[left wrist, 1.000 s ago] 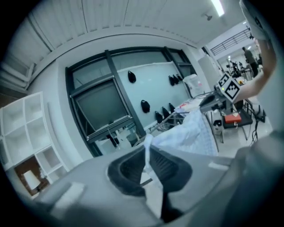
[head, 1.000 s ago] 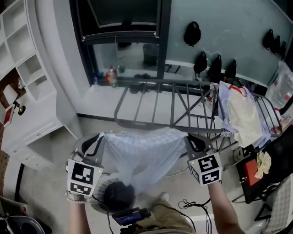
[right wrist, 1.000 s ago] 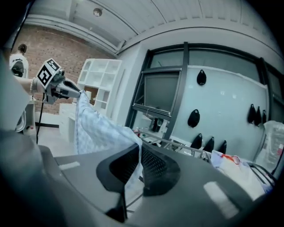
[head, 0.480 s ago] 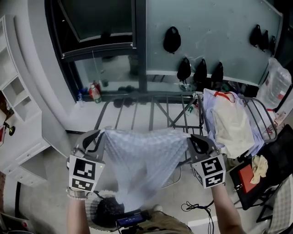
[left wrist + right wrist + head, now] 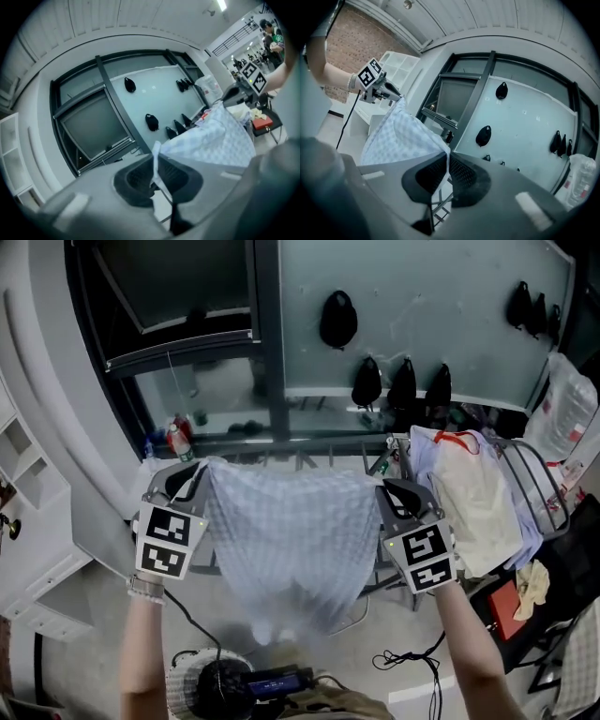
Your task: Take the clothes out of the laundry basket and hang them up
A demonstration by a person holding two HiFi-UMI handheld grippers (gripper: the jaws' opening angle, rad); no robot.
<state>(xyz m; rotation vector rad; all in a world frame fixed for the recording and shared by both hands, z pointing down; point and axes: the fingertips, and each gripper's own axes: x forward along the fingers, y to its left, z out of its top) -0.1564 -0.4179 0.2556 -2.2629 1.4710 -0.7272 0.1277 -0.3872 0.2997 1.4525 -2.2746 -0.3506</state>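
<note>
Both grippers have carried the checked cloth [image 5: 286, 540] forward, away from the laundry basket [image 5: 181, 679] and up to the drying rack [image 5: 309, 441]. The left gripper's [image 5: 187, 476] jaws clamp one top corner and the right gripper's [image 5: 388, 491] jaws the other. The cloth hangs stretched between them across the rack's near rails, beside the clothes [image 5: 469, 493] draped at its right end.

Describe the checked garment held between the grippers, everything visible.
The checked garment is thin, pale blue-and-white fabric, spread wide and hanging freely. Its top edge is stretched between the left gripper and right gripper, each shut on an upper corner. The lower part narrows and drapes in front of the drying rack.
</note>
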